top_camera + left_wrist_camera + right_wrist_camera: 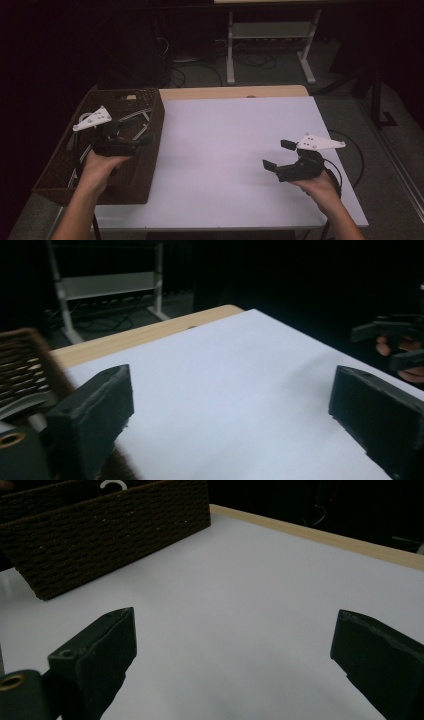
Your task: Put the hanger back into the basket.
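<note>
A dark woven basket stands at the table's left edge with some pale items inside it; I cannot tell what they are. My left gripper hovers over the basket's right side, pointing towards the table's middle. Its jaws stand wide apart with nothing between them. My right gripper is held above the white tabletop near its right front, pointing left towards the basket. It is open too, with nothing held. In the left gripper view, the right gripper shows far off at the right edge.
The tabletop has a wooden strip along its far edge. Behind the table, a white metal-legged frame stands on the floor among cables. A black cable loops off the table's right edge.
</note>
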`<state>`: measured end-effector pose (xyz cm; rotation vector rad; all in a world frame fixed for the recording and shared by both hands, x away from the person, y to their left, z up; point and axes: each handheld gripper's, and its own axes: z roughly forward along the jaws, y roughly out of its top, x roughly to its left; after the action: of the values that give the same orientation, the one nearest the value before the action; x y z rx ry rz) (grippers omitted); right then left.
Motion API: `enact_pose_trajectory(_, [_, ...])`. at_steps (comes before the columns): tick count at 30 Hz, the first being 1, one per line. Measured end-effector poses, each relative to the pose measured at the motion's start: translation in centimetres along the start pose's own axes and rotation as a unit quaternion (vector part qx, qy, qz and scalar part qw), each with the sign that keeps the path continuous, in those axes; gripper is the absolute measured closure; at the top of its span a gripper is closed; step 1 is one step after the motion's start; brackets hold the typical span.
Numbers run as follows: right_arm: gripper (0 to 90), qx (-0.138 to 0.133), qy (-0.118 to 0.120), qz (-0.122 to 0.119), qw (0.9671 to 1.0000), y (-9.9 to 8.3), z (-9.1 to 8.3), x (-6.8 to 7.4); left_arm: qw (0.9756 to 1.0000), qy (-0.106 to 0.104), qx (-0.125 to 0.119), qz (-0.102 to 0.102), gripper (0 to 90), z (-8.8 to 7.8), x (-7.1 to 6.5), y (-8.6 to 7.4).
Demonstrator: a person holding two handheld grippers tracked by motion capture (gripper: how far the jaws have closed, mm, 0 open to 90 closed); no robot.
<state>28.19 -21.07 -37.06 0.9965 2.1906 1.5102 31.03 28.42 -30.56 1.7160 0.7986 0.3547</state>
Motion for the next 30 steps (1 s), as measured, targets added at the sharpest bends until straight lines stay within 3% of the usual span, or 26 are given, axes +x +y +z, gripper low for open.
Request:
enact_pose_trajectory(4, [1.9, -0.013, -0.007, 0.006, 0.9999, 0.8, 0.1, 0.0, 0.9999, -0.006, -0.003, 0.016, 2.0, 0.8, -1.1, -0.4])
enact_pose_trajectory(9, [1.2, -0.039, -0.01, 0.008, 0.9991, 2.3, 0.0, -0.2, 0.9996, -0.018, -0.017, 0.014, 0.6, 1.3, -1.9, -1.0])
enact_pose_trajectory(18, [1.1, -0.076, -0.013, -0.003, 0.997, 4.5, -0.5, -0.3, 0.9995, -0.021, -0.021, 0.009, 0.7, 1.7, -2.0, -2.2])
enact_pose_trajectory(30, [0.8, -0.085, -0.01, -0.001, 0.9963, 4.7, -0.9, -0.2, 0.9992, -0.028, -0.029, 0.003, 0.7, 1.5, -2.0, -2.3])
